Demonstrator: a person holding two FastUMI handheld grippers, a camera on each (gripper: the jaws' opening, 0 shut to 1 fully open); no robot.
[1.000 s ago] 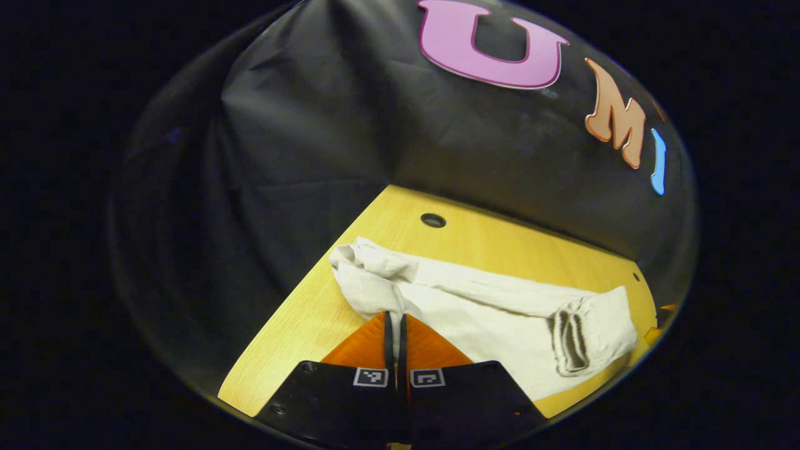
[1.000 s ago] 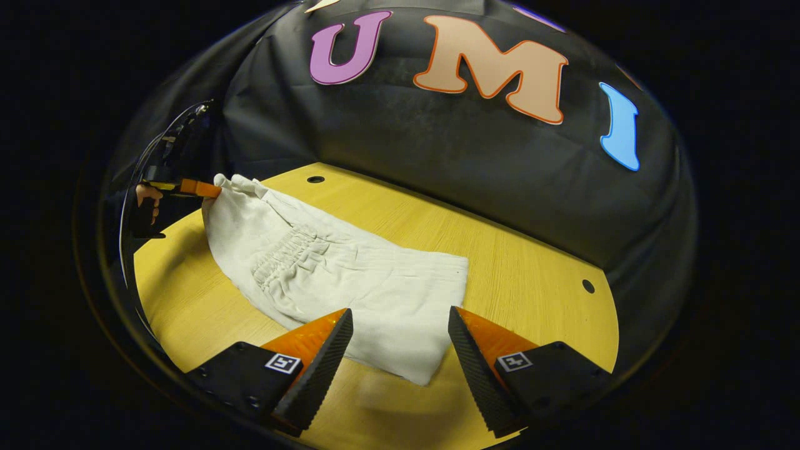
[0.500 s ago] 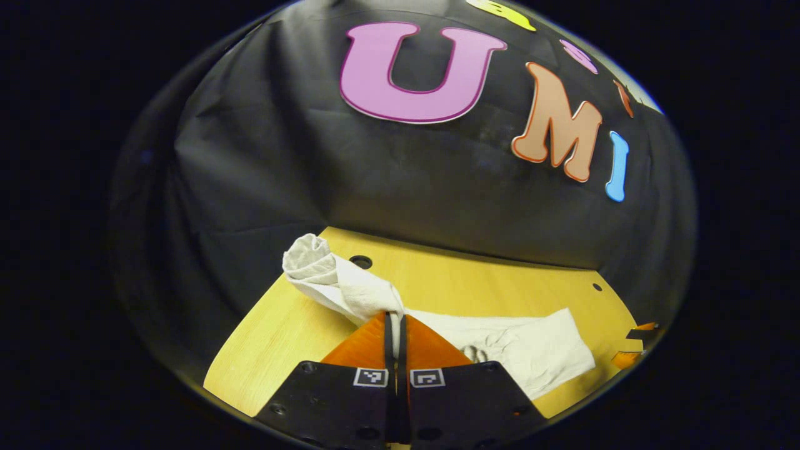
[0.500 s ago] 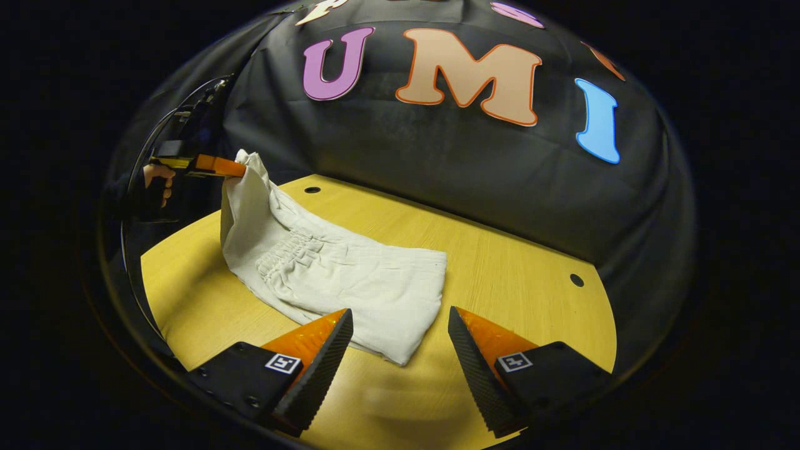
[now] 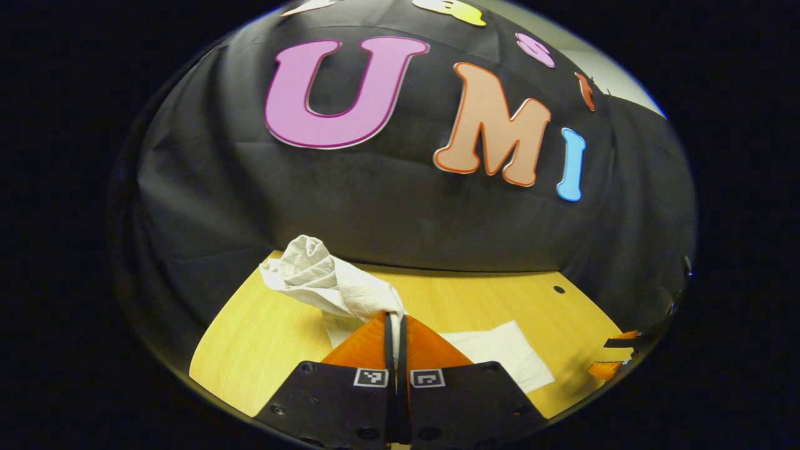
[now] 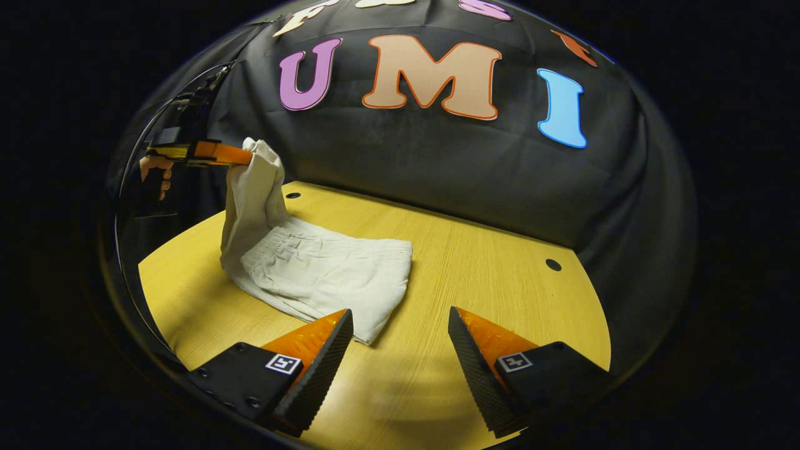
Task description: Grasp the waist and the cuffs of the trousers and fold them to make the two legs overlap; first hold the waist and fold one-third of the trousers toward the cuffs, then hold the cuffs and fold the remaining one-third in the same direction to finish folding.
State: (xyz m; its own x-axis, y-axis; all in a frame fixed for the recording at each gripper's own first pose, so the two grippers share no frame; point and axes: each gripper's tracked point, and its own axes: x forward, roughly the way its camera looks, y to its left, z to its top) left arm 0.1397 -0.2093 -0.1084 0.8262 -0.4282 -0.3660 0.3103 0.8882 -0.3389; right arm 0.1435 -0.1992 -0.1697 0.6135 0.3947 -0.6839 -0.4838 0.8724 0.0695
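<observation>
Trousers point(image 5: 337, 284) bunch at the left gripper point(image 5: 395, 325) in the left gripper view, its fingers clamped on the raised cuff end above the tabletop point(image 5: 262, 337). In the right gripper view, the right gripper point(image 6: 400, 340) hangs with fingers apart and empty, near the folded portion lying flat. Final fold appears underway; next, the cuffs need carrying across and laying over the folded part.

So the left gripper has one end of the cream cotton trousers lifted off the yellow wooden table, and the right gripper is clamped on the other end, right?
Not quite. The left gripper does hold one end of the cream cotton trousers up off the yellow wooden table, but the right gripper is open and holds nothing, as the right gripper view shows.
</observation>
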